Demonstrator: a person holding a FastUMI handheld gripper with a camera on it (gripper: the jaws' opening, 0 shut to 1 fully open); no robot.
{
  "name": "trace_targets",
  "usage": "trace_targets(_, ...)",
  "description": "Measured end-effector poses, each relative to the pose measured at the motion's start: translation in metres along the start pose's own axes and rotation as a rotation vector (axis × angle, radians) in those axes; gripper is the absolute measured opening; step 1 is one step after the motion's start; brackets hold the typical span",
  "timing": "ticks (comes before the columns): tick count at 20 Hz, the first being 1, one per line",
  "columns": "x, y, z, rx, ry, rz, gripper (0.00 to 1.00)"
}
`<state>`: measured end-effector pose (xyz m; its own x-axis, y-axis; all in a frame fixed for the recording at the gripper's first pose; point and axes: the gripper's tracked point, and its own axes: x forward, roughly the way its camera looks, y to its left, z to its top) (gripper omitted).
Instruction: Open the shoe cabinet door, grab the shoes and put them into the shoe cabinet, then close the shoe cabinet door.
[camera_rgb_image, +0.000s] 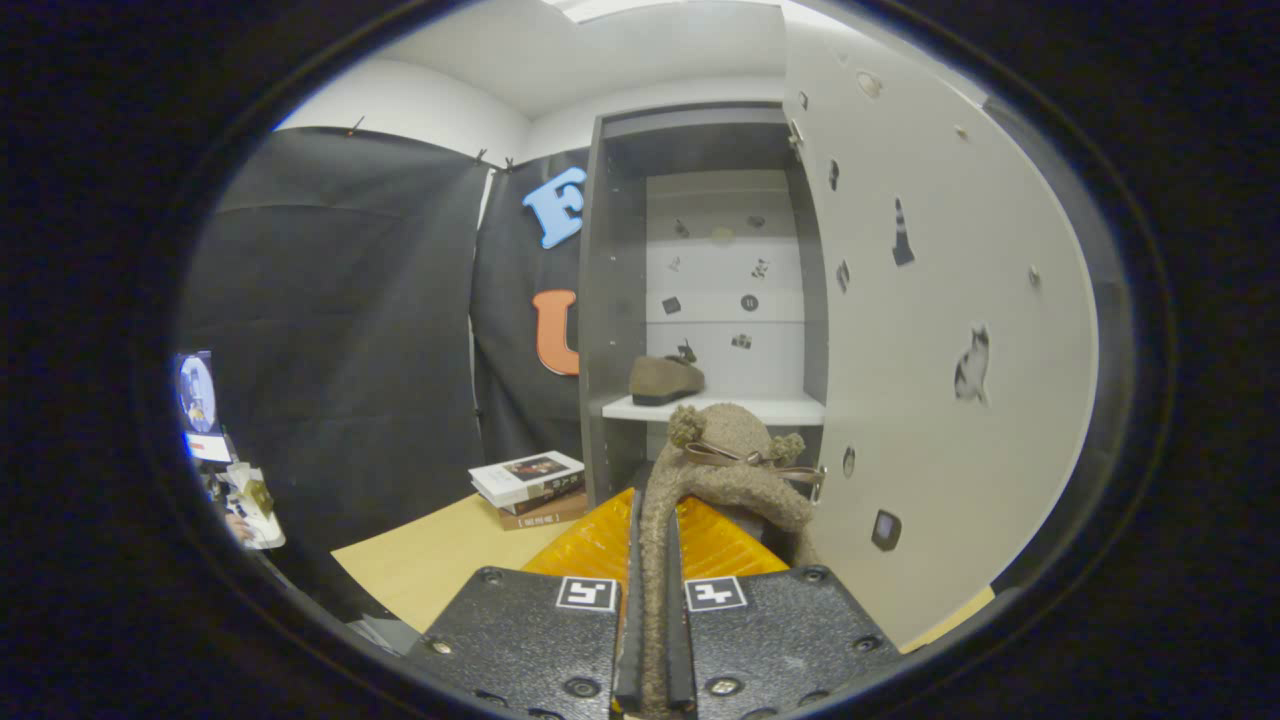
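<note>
Tool (652, 600): we see both fingers clamped on the fuzzy edge of the held shoe (725, 465), pressing it from either side.
Held shoe: brown, fleecy, w/ pompoms and a ribbon bow; it sticks up just ahead of the fingers, in front of the cabinet's open bay, below the shelf level.
Cabinet (610, 300): dark grey frame, beyond the held shoe; interior open to us.
Door (940, 300): swung wide open to the right of the cabinet, pale inside face w/ small stickers.
Shelf (780, 408): white, inside the cabinet.
Second shoe (665, 380): brown, sits on the shelf toward the cabinet's left wall.
Books (528, 487): small stack just left of the cabinet's base, on the worktop (440, 560).
Worktop: light wood, left of cabinet.
</note>
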<state>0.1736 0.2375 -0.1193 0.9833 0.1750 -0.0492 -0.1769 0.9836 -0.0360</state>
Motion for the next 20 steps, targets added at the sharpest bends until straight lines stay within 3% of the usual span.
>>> trace_targets(10, 0.048, -0.007, 0.163, -0.078, -0.063, -0.111, 0.12)
trace_targets(20, 0.178, -0.037, 0.215, -0.078, -0.029, -0.167, 0.12)
